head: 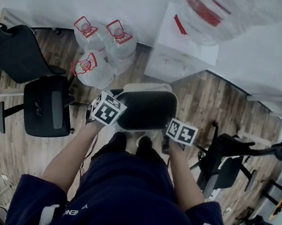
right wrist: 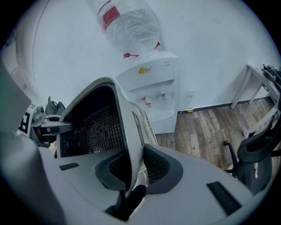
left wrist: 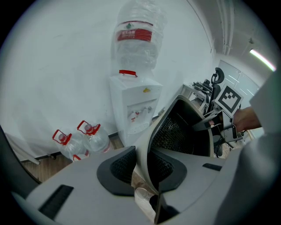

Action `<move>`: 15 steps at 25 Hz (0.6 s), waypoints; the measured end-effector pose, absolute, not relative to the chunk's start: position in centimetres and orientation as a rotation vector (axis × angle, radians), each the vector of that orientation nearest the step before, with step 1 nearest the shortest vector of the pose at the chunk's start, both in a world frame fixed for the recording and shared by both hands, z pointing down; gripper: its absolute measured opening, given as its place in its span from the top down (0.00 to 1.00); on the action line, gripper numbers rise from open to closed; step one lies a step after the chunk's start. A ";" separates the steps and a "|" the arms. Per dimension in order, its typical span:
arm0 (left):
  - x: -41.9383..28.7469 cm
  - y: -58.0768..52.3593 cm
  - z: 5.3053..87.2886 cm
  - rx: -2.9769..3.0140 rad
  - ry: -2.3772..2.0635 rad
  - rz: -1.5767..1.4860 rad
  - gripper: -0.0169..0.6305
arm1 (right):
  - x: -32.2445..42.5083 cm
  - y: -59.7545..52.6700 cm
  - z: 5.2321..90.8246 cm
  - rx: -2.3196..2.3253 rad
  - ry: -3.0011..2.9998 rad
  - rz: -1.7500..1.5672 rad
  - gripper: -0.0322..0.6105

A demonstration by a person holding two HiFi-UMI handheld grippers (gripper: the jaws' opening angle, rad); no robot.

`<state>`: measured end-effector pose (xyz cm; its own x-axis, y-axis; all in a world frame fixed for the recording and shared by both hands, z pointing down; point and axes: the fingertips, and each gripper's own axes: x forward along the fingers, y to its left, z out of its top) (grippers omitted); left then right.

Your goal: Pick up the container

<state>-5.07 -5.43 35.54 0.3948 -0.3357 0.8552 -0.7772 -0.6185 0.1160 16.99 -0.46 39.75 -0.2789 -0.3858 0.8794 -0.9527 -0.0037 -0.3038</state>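
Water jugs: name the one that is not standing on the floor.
The jug inverted on the white dispenser; the three red-handled jugs stand on the floor beside it.

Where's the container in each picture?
Head view: container at centre.
Left gripper view: container right of centre, rim running down to the bottom middle.
Right gripper view: container left of centre, rim running down to the bottom middle.
Shared landmark: white water cooler behind it.

Head view steeply down; both gripper views v. close at container [head: 146, 109] rim — facing same water dispenser [right wrist: 158, 88].
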 end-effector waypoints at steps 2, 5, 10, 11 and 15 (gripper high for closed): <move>-5.0 -5.7 35.5 2.153 -0.950 1.147 0.83 | 17.0 -0.7 39.6 1.388 -1.702 1.272 0.84; -4.9 -5.9 35.6 2.154 -0.949 1.148 0.83 | 17.2 -0.8 39.8 1.389 -1.700 1.269 0.84; -4.7 -6.2 35.7 2.153 -0.942 1.146 0.83 | 17.3 -1.2 39.9 1.390 -1.699 1.271 0.84; -4.7 -6.3 35.8 2.154 -0.942 1.144 0.83 | 17.2 -1.2 39.9 1.390 -1.698 1.272 0.84; -4.9 -6.4 35.9 2.144 -0.943 1.145 0.83 | 17.2 -1.4 40.2 1.392 -1.696 1.272 0.84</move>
<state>-4.89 -6.41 35.92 0.3977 -0.3297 0.8562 -0.7770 -0.6173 0.1233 17.23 -1.42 40.15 -0.2728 -0.3835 0.8823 -0.9544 -0.0075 -0.2984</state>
